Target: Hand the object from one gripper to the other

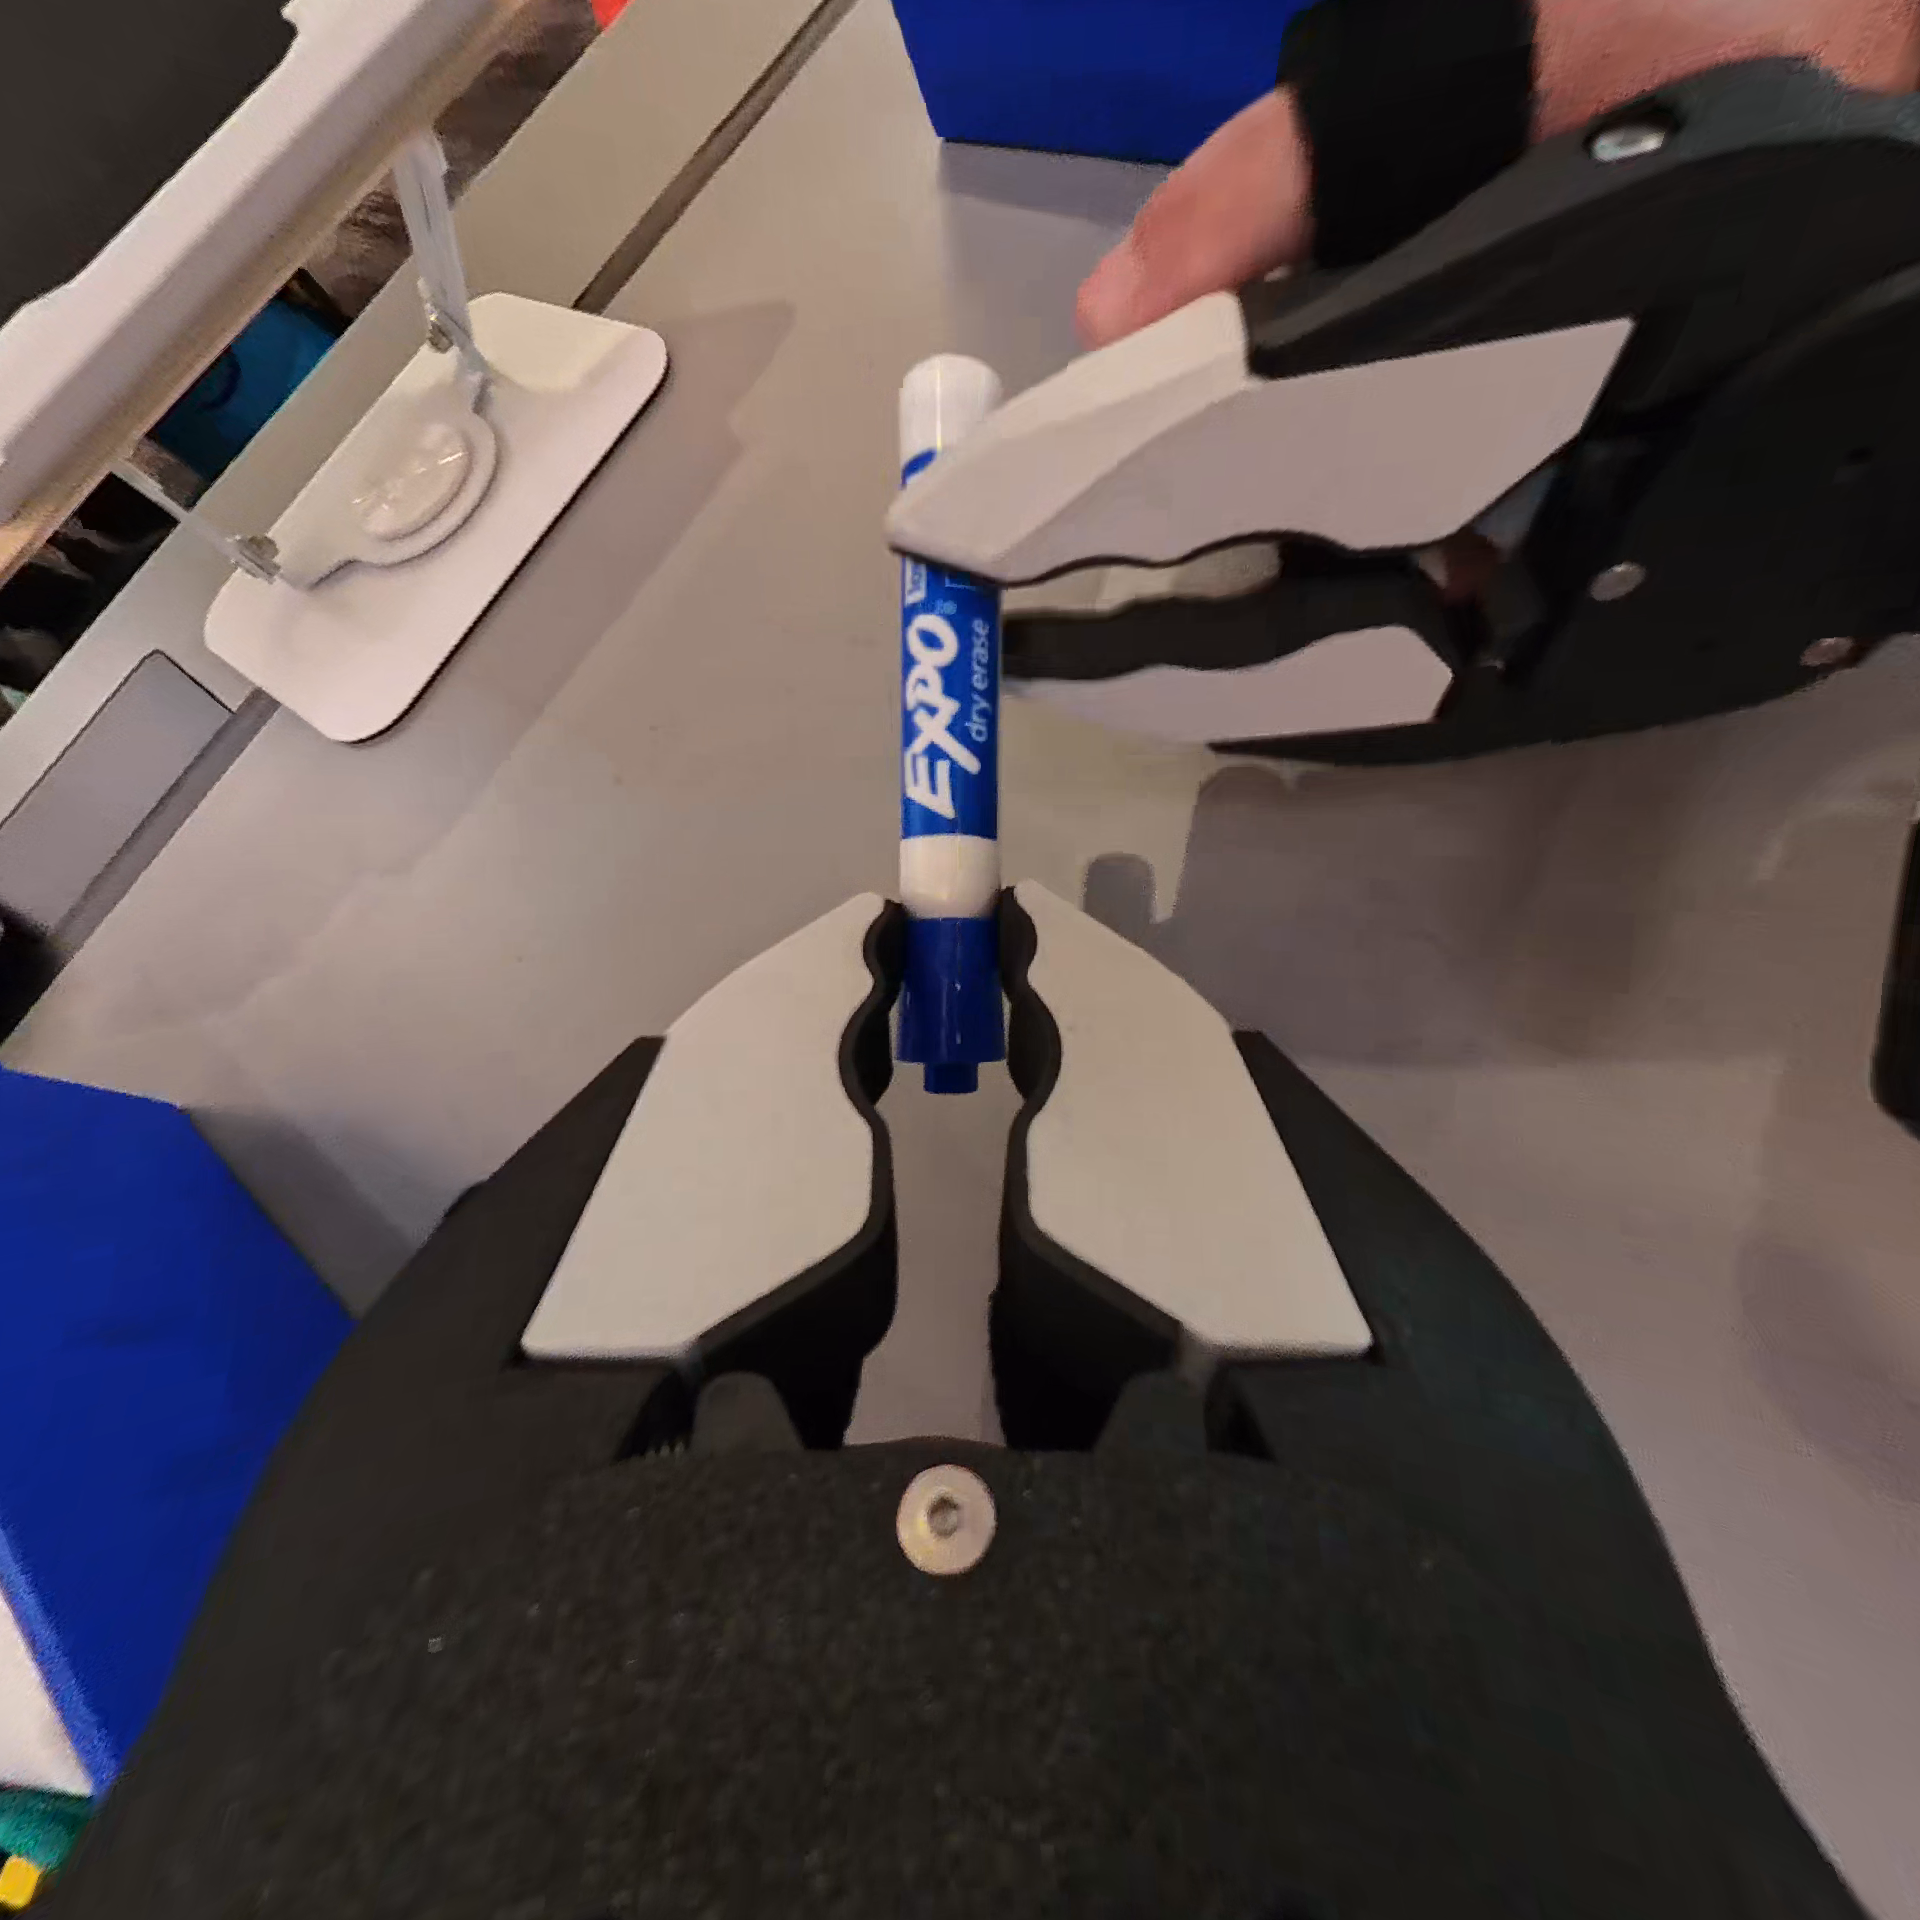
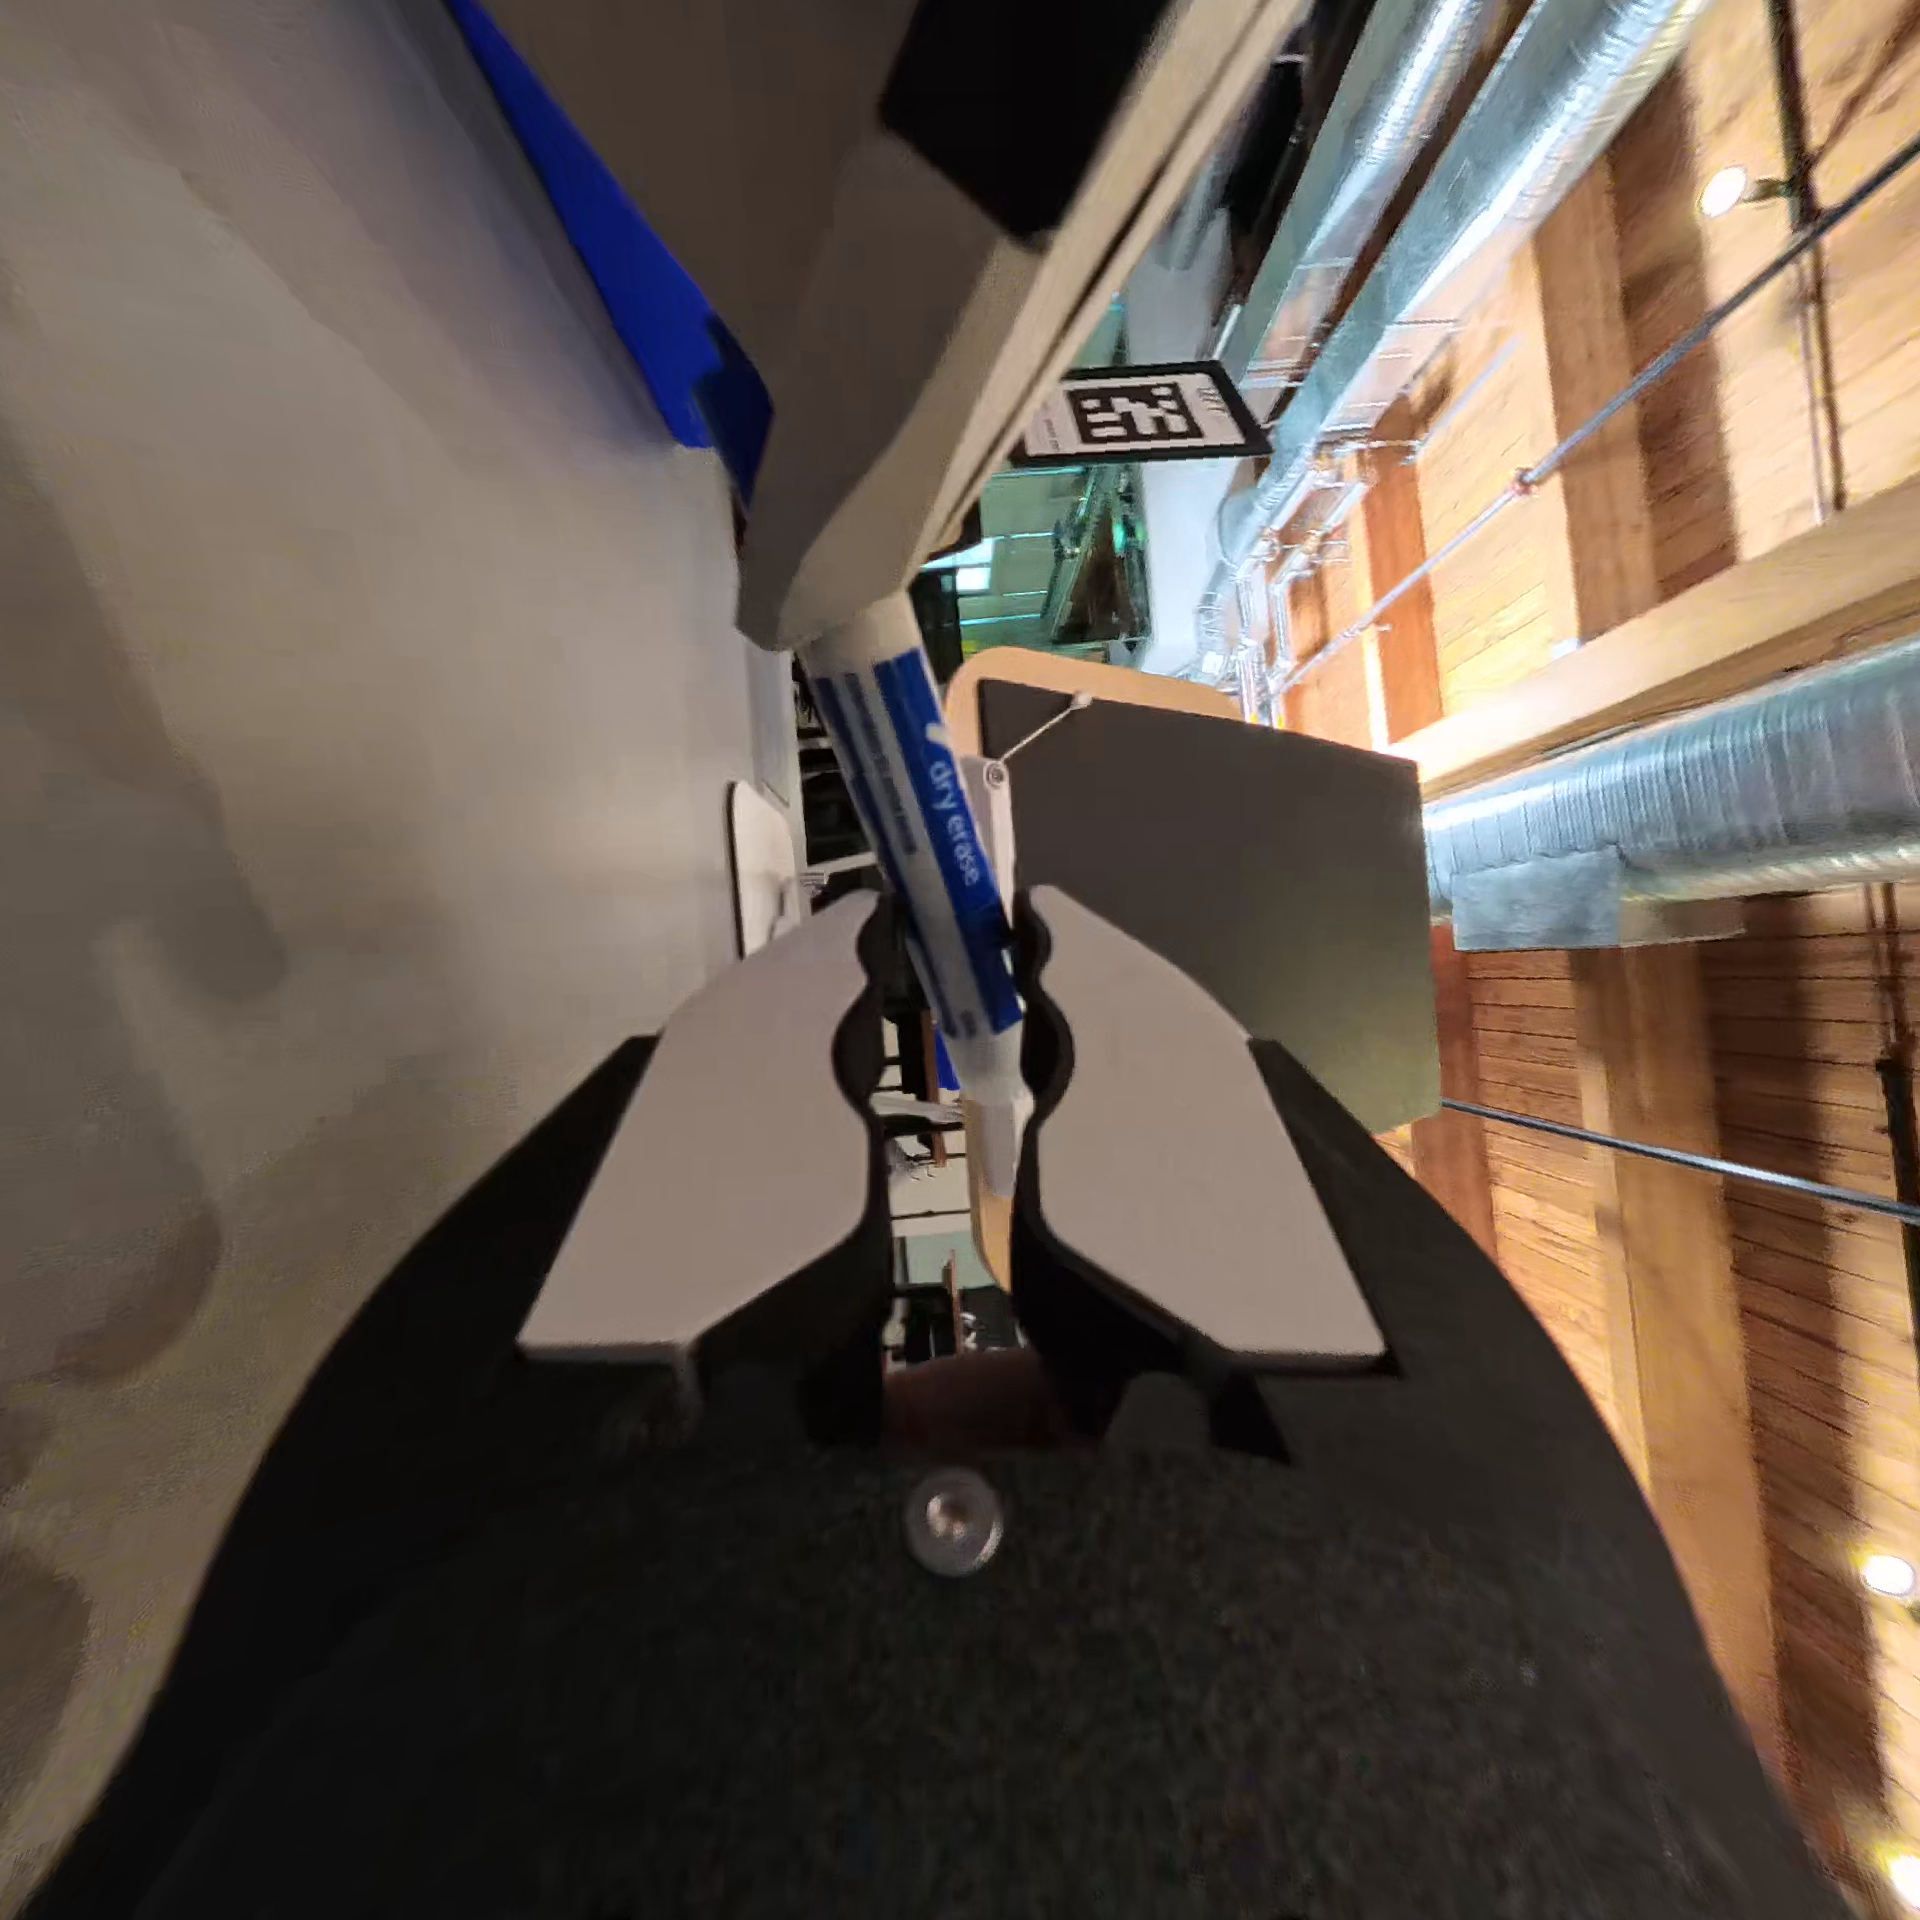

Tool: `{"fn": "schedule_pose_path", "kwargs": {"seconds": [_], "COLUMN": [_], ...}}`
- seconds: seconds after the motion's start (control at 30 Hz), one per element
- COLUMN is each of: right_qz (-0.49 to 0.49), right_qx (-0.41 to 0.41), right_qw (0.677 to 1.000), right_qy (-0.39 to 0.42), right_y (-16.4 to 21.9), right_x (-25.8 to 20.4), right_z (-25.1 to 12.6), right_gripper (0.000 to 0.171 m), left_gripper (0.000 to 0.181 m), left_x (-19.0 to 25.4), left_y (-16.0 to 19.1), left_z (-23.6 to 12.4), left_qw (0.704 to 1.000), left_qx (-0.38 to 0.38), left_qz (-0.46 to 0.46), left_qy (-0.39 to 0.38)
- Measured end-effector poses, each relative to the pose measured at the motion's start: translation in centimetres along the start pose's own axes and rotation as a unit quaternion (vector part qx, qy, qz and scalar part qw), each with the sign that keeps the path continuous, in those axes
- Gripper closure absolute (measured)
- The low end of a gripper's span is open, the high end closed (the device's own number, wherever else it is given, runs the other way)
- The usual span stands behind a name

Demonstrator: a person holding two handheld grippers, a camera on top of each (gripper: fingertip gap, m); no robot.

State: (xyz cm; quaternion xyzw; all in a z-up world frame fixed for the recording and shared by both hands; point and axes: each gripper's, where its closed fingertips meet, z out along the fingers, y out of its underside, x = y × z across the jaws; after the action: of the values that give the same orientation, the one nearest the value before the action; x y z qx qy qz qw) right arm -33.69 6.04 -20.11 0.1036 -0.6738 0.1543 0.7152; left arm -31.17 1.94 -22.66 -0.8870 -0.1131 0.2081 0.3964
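A blue-and-white dry-erase marker (image 1: 951,707) is held in the air above the grey table (image 1: 1455,987). My left gripper (image 1: 948,914) is shut on its blue cap end, and the barrel points away from it. My right gripper (image 1: 966,587) comes in from the right, with one finger on each side of the upper barrel. In the right wrist view the marker (image 2: 925,831) lies between my right gripper's fingertips (image 2: 951,914), and both pads touch it. The white end points back toward the camera. A grey finger (image 2: 831,468) of the left gripper covers the marker's far end.
A white stand base (image 1: 436,509) with a sloping arm sits on the table at the left. Blue bins stand at the far edge (image 1: 1039,73) and the near left (image 1: 135,1351). A hand in a black fingerless glove (image 1: 1195,229) holds the right gripper. A black panel (image 2: 1216,883) stands behind the marker. Left tips to right tips: about 5 centimeters.
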Motion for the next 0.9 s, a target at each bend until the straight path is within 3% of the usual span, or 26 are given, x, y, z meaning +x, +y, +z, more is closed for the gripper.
{"fn": "schedule_pose_path", "kwargs": {"seconds": [0.17, 0.33, 0.4, 0.47, 0.53, 0.63, 0.67, 0.8, 0.9], "right_qz": [-0.021, -0.044, -0.021, 0.063, 0.203, 0.374, 0.401, 0.393, 0.462], "right_qx": [-0.021, -0.036, -0.036, -0.026, 0.001, 0.045, 0.057, 0.067, 0.113], "right_qw": [0.999, 0.998, 0.999, 0.997, 0.974, 0.910, 0.895, 0.894, 0.839], "right_qy": [-0.031, -0.024, -0.018, -0.041, -0.105, -0.173, -0.185, -0.204, -0.266], "right_y": [0.8, 1.9, 2.3, 2.5, 2.2, 1.5, 1.2, 0.2, -2.3], "right_x": [-0.9, -0.7, -0.3, -0.4, -1.0, -0.1, 0.3, 0.0, -0.4], "right_z": [0.1, 0.2, 0.2, 0.1, 0.0, -0.3, -0.4, -0.7, -1.4], "right_gripper": [0.153, 0.153, 0.153, 0.153, 0.153, 0.153, 0.153, 0.153, 0.153], "left_gripper": [0.164, 0.138, 0.131, 0.129, 0.128, 0.119, 0.120, 0.127, 0.133], "left_x": [0.3, -0.7, -1.0, -0.7, -0.7, -0.5, -0.7, -0.8, 0.3], "left_y": [-0.6, -1.6, -2.5, -3.6, -4.8, -5.5, -5.2, -5.0, -5.3], "left_z": [0.1, -0.9, -1.8, -3.2, -4.8, -6.1, -5.8, -4.7, -4.2], "left_qw": [0.999, 0.993, 0.986, 0.971, 0.951, 0.928, 0.930, 0.941, 0.949], "left_qx": [0.035, 0.088, 0.127, 0.180, 0.242, 0.289, 0.282, 0.273, 0.261], "left_qz": [-0.007, -0.066, -0.094, -0.114, -0.121, -0.136, -0.141, -0.131, -0.103], "left_qy": [0.013, 0.034, 0.060, 0.112, 0.149, 0.192, 0.190, 0.152, 0.143]}}
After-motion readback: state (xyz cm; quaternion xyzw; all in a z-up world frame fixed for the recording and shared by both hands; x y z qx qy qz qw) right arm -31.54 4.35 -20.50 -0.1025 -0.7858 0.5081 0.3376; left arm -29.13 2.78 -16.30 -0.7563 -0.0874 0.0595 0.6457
